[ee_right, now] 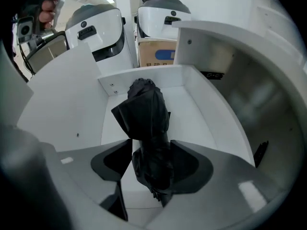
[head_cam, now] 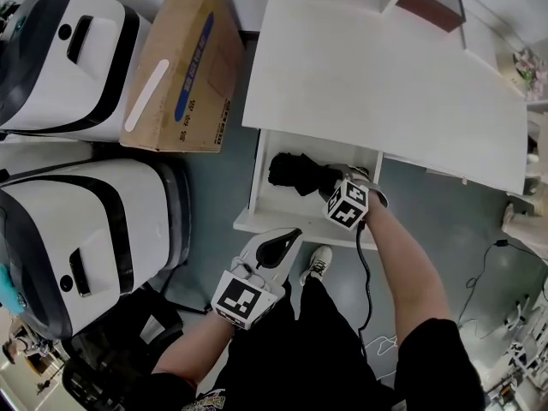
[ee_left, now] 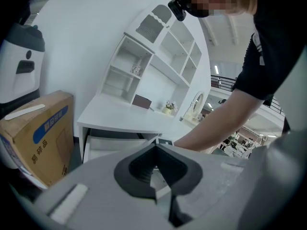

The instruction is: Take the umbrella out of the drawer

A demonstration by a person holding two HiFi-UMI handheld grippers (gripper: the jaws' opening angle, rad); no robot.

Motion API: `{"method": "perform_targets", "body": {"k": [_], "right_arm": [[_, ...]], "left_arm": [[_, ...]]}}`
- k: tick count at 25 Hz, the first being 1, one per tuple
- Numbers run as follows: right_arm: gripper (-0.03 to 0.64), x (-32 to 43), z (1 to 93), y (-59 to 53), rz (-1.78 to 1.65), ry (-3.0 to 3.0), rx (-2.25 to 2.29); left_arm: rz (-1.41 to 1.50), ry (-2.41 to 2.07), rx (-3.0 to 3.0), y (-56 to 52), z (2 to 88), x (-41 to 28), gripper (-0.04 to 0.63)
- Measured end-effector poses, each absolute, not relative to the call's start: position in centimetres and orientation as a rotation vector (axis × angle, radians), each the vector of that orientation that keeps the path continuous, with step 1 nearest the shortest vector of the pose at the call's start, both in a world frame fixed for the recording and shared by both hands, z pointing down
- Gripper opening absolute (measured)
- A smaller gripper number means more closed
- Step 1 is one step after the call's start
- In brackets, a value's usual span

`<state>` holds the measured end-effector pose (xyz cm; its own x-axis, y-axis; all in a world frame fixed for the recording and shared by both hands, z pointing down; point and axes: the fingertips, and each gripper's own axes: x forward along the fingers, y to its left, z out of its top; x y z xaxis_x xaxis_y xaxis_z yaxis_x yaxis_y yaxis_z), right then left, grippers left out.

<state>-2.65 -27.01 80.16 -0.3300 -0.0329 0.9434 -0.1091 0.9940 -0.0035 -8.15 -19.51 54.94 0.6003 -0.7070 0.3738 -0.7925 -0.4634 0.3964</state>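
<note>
A white tabletop [head_cam: 368, 84] with nothing on it is seen against the wall, with an open shelf unit [ee_left: 158, 56] standing along its back edge. Under its front edge a white drawer [head_cam: 261, 202] is pulled out over the grey floor [head_cam: 428, 221]. The folded black umbrella [head_cam: 295, 172] lies in the drawer's back half, close below the tabletop's front edge. The right gripper [ee_right: 151, 152] is pointed steeply down into the drawer, its fingers spread wide on either side of the umbrella. The left gripper [head_cam: 289, 236] is held at the drawer's front edge, its fingers closed together on nothing. A cardboard box [head_cam: 184, 67] and two large white-and-black machines [head_cam: 86, 247] are set on the floor beside the tabletop's left edge.
</note>
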Motion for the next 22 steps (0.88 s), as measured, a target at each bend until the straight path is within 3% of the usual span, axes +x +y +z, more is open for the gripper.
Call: {"method": "perform_targets", "body": {"k": [22], "right_arm": [[0.302,-4.5,85.4,-27.4,-0.063,-1.780,-0.054]], "left_arm": [[0.168,-1.211,2.255,-20.7,55.6,-10.4,0.000]]}}
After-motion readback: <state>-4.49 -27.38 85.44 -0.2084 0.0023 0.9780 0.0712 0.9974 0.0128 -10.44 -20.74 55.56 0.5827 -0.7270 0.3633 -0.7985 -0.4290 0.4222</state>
